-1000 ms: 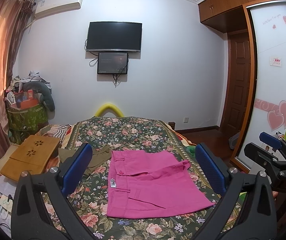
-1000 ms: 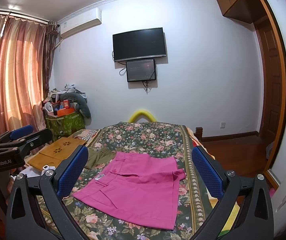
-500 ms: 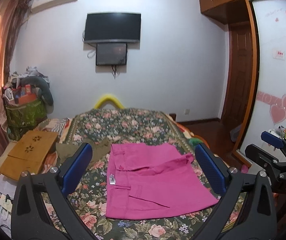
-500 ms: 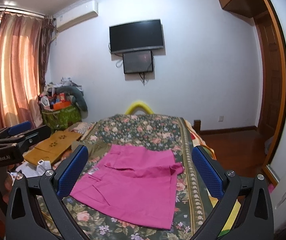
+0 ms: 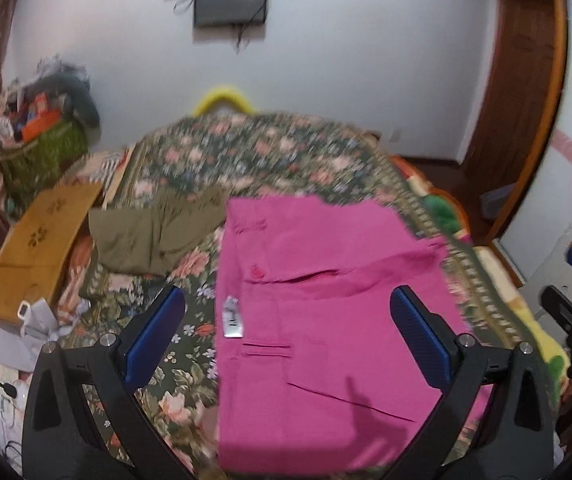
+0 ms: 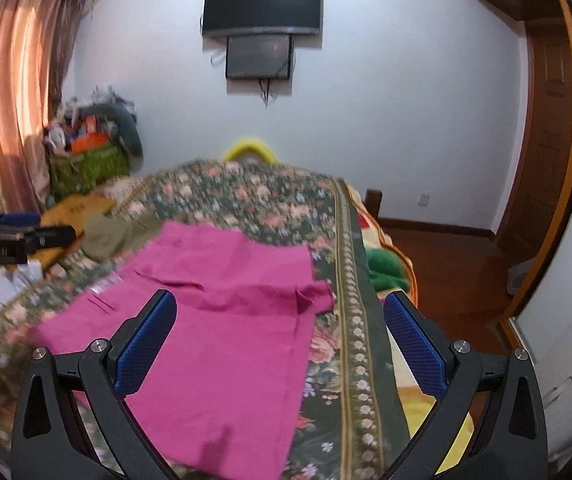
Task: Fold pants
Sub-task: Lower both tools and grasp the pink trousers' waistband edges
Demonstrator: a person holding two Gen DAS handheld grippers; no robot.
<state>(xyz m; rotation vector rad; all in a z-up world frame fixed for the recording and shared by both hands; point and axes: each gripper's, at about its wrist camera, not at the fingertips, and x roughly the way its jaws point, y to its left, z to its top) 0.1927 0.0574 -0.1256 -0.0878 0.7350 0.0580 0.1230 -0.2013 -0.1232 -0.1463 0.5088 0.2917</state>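
Left wrist view: pink pants (image 5: 326, 320) are laid flat on the floral bedspread (image 5: 254, 160), olive garment (image 5: 150, 232) to their left, TV (image 6: 262, 6) mounted on the far wall. Left gripper (image 5: 286, 336) and right gripper (image 6: 278, 344) are held wide, nothing gripped.

- The pants (image 5: 318, 320) lie flat on the bed (image 5: 270, 152), toward its near end and right side.
- A second garment (image 5: 146, 232) lies on the bed, just left of the pants' far end.
- A flat board (image 5: 42, 240) lies left of that garment, at the bed's left edge.
- A laden basket (image 5: 42, 152) stands behind the board, by the curtain (image 6: 10, 92).
- A television (image 6: 262, 6) hangs on the far wall beyond the bed, a smaller screen (image 6: 258, 58) directly beneath it.
- A door (image 6: 546, 120) stands right of the bed.
- The left gripper (image 5: 286, 336) hangs above the pants' near half; the right gripper (image 6: 278, 344) hangs above their right edge.
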